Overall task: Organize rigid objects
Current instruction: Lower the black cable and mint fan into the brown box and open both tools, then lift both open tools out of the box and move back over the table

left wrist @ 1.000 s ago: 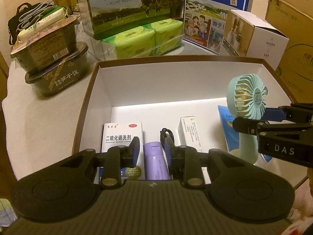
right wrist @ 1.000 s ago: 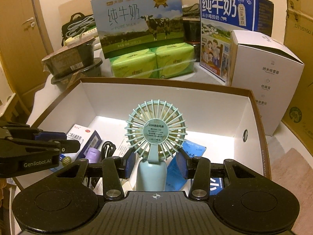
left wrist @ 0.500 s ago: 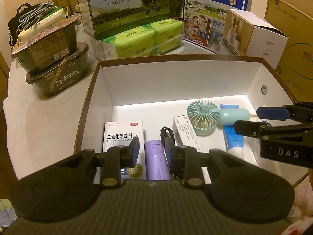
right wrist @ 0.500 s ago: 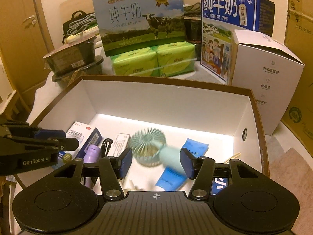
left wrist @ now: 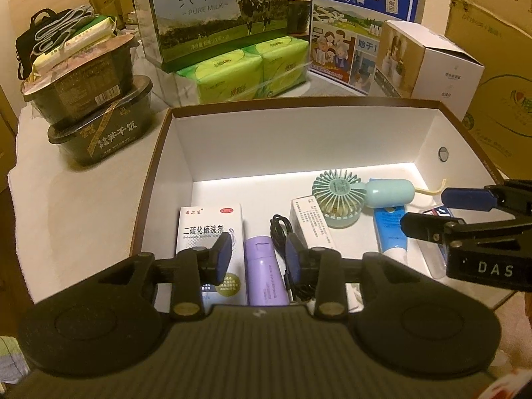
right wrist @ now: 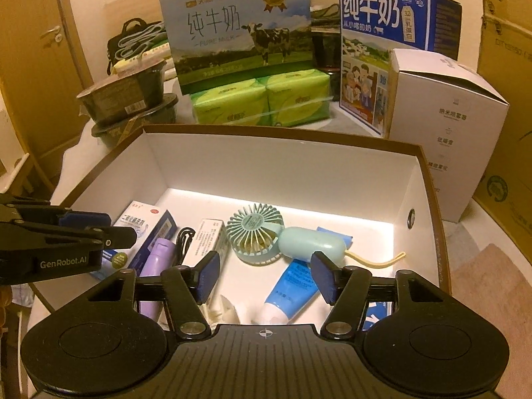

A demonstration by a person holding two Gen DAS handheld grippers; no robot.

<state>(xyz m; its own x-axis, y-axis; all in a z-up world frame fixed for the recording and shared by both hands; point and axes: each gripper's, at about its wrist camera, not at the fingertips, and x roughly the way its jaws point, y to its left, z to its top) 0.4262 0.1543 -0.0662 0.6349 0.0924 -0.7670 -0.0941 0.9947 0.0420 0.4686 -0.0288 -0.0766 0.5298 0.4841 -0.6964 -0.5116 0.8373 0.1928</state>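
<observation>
A mint hand fan (right wrist: 266, 237) lies on its side in the white box (right wrist: 266, 166), partly on a blue tube (right wrist: 292, 286); it also shows in the left wrist view (left wrist: 349, 199). My right gripper (right wrist: 266, 274) is open and empty above the tube, near the fan. My left gripper (left wrist: 256, 256) is open and empty above a purple bottle (left wrist: 264, 272), beside a white medicine carton (left wrist: 209, 229) and a black cable (left wrist: 279, 229). A small white carton (left wrist: 311, 222) lies next to the fan.
Behind the box stand two milk cartons (right wrist: 239, 33) (right wrist: 392, 33), green tissue packs (right wrist: 259, 99) and a white product box (right wrist: 445, 123). Stacked dark food bowls (left wrist: 93, 109) sit at the left. Cardboard boxes (left wrist: 498, 66) stand at the right.
My right gripper opened and let go of the fan, which went from upright to lying on its side in the box. The left gripper has stayed put.
</observation>
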